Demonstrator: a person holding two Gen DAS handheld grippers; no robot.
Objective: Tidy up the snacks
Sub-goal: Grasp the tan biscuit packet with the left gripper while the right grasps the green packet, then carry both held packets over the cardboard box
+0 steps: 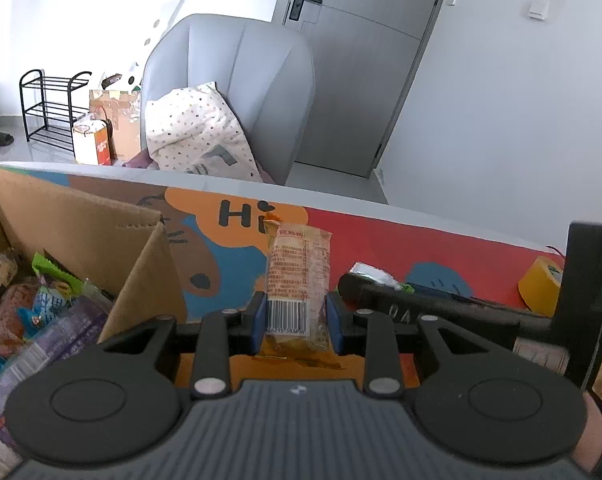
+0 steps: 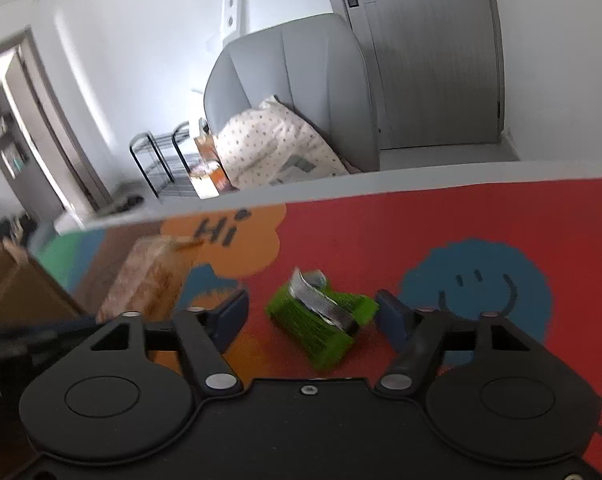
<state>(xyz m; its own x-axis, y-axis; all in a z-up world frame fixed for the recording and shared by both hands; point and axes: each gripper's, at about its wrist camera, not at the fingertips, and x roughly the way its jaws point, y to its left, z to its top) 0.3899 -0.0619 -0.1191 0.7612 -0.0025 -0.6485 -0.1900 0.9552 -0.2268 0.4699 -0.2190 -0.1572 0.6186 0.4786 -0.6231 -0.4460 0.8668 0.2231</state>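
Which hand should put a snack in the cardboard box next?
Probably the left. Its tool already pinches the orange snack packet, and the cardboard box sits just beside it. The right tool stands open around the green packet.

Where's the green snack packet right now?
In the right wrist view, the green snack packet lies on the red part of the mat, between the right gripper's open fingers, left of the blue smiley face.

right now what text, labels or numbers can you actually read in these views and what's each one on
"Hi": black letters on the orange patch of the mat.
Barcode with digits beneath: on the snack packet held in the left gripper; the digits and the red print above are too small to read.
Cardboard box snacks: print too small to read.
Green packet between the right gripper fingers: blurred, no readable text.
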